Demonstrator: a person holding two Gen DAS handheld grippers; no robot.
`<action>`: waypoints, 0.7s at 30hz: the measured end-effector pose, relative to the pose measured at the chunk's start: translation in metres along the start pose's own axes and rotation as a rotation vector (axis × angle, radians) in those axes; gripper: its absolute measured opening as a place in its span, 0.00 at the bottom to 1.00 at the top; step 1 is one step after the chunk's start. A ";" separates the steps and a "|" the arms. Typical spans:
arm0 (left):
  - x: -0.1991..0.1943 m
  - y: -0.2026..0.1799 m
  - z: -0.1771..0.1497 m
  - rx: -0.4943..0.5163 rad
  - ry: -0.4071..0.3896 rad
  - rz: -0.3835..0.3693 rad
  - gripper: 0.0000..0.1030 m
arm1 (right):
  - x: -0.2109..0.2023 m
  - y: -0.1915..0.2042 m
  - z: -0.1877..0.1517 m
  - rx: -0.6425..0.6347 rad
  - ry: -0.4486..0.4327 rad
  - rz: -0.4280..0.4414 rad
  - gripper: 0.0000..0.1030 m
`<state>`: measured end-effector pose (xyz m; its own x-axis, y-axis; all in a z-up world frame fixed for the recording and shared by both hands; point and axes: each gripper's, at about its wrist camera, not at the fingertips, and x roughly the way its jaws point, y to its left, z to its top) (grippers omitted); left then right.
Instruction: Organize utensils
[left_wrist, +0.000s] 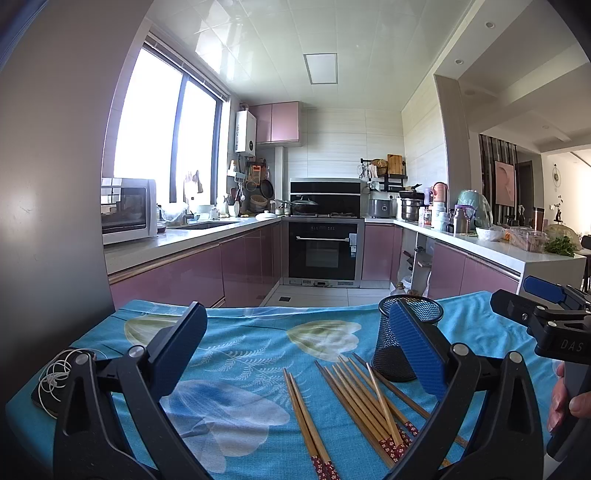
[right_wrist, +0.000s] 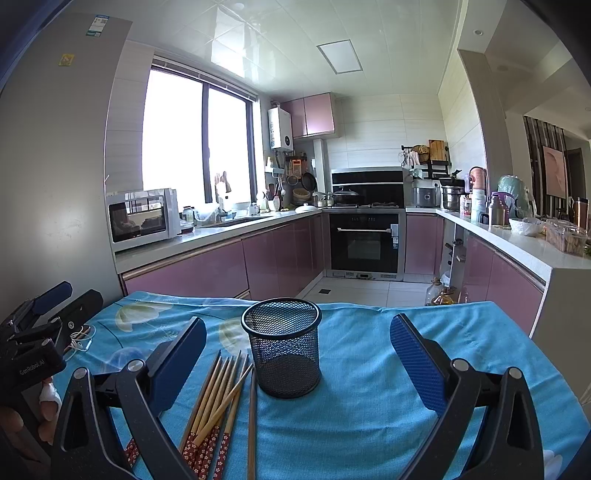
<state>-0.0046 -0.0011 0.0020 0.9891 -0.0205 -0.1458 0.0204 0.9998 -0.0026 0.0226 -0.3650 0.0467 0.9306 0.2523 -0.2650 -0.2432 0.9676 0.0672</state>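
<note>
Both tools, left tool (left_wrist: 299, 354) and right tool (right_wrist: 298, 354), hover wide and empty above the worktop (right_wrist: 369, 424); loose chopsticks (right_wrist: 216, 402) await gathering into the mesh cup (right_wrist: 282, 354).

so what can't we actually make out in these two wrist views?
- Chopsticks: patterned ends cut off by the bottom edge and gripper frames in both views, so no exact count.
- Mesh cup: the left wrist view has a blue finger pad across it; whether it is empty shows only from the right wrist.
- White cable: what it lies on is hidden by the left gripper frame.
</note>
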 end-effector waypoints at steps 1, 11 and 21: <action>0.000 0.000 0.000 -0.001 0.000 -0.001 0.95 | 0.000 0.000 0.000 0.000 0.000 0.001 0.94; 0.000 -0.001 0.000 0.001 0.000 0.000 0.95 | 0.001 0.001 -0.001 0.001 0.001 0.001 0.94; -0.001 0.000 0.000 0.001 0.001 0.000 0.95 | 0.001 0.003 -0.002 0.004 0.006 0.006 0.94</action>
<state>-0.0052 -0.0015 0.0023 0.9890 -0.0205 -0.1464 0.0205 0.9998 -0.0016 0.0225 -0.3621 0.0445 0.9273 0.2585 -0.2708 -0.2481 0.9660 0.0726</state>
